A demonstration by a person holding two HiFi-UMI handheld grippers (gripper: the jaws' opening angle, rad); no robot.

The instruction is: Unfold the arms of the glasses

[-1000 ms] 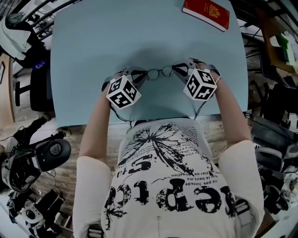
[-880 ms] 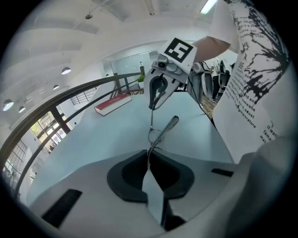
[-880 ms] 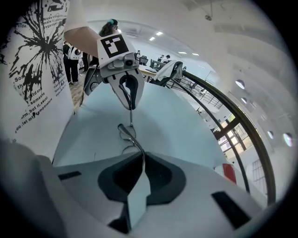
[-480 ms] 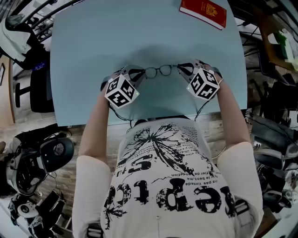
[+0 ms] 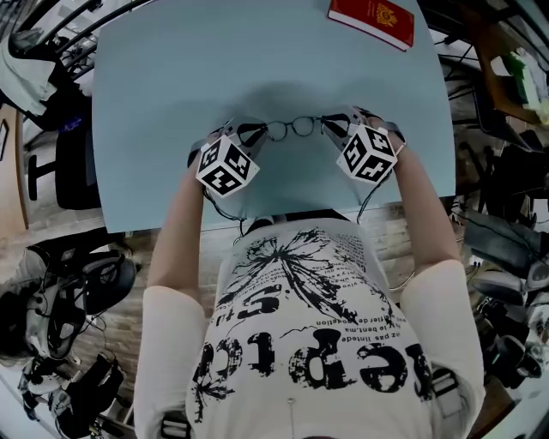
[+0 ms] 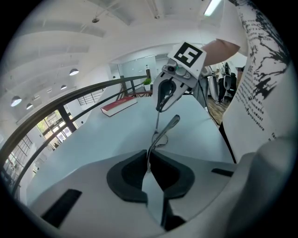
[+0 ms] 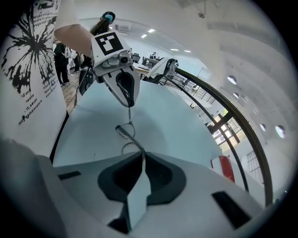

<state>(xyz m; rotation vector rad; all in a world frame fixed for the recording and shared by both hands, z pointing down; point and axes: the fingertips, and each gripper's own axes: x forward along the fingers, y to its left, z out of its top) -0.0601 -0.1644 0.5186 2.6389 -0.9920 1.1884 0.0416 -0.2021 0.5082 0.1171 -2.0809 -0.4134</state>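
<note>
Head view: glasses (image 5: 290,129), lenses centred over a light blue table (image 5: 163,77), toward its 6 o'clock edge; whether they touch the top cannot be told. Left gripper (image 5: 255,133) sits at 9 o'clock of the lenses, its jaws pinching one thin metal arm. Right gripper (image 5: 330,129) sits at 3 o'clock, its jaws pinching the other arm. Red book (image 5: 371,19) lies at the table's 1 o'clock corner, well apart.

You have a red booklet (image 5: 371,21) lying flat at the far right edge of your pale blue table (image 5: 171,103).
</note>
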